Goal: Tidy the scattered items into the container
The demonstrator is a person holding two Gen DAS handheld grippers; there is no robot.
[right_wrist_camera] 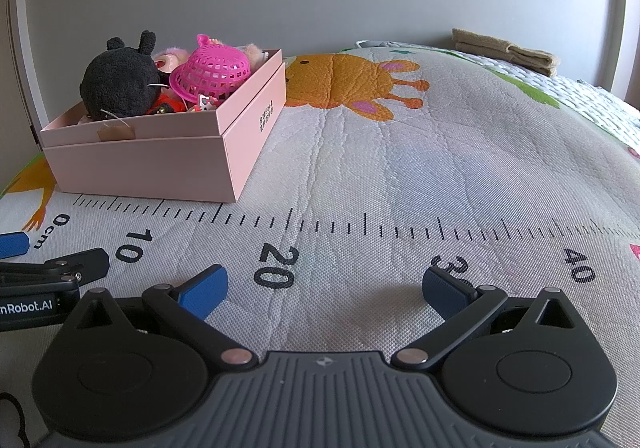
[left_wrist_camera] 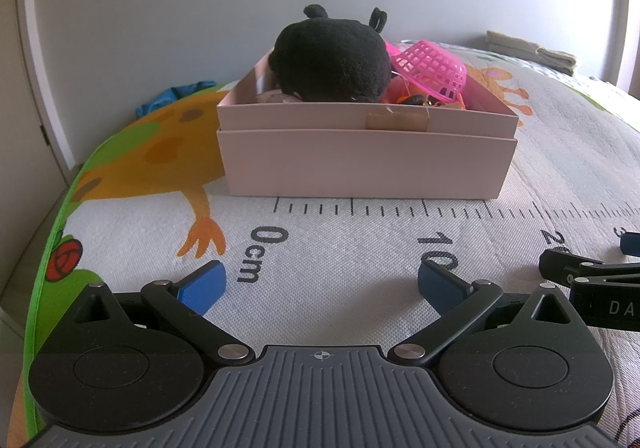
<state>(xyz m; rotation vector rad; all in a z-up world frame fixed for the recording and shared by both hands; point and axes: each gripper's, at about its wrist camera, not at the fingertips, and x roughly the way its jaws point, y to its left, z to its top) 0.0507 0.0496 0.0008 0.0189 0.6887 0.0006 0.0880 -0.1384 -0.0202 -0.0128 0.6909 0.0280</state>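
Observation:
A pink box [left_wrist_camera: 360, 164] [right_wrist_camera: 160, 164] stands on the printed mat, straight ahead in the left wrist view and at the far left in the right wrist view. It holds a black plush toy [left_wrist_camera: 332, 56] [right_wrist_camera: 120, 82], a pink plastic basket [left_wrist_camera: 432, 66] [right_wrist_camera: 212, 70] lying upside down, and other small toys. My left gripper [left_wrist_camera: 322, 284] rests low over the mat in front of the box, open and empty. My right gripper [right_wrist_camera: 324, 290] sits beside it to the right, open and empty, near the 20 and 30 marks.
The mat [right_wrist_camera: 400, 152] carries a giraffe picture and a printed ruler. Folded towels [right_wrist_camera: 504, 50] [left_wrist_camera: 532, 50] lie at the far right edge. A blue cloth [left_wrist_camera: 176, 96] lies left of the box by the wall. A grey wall stands close behind.

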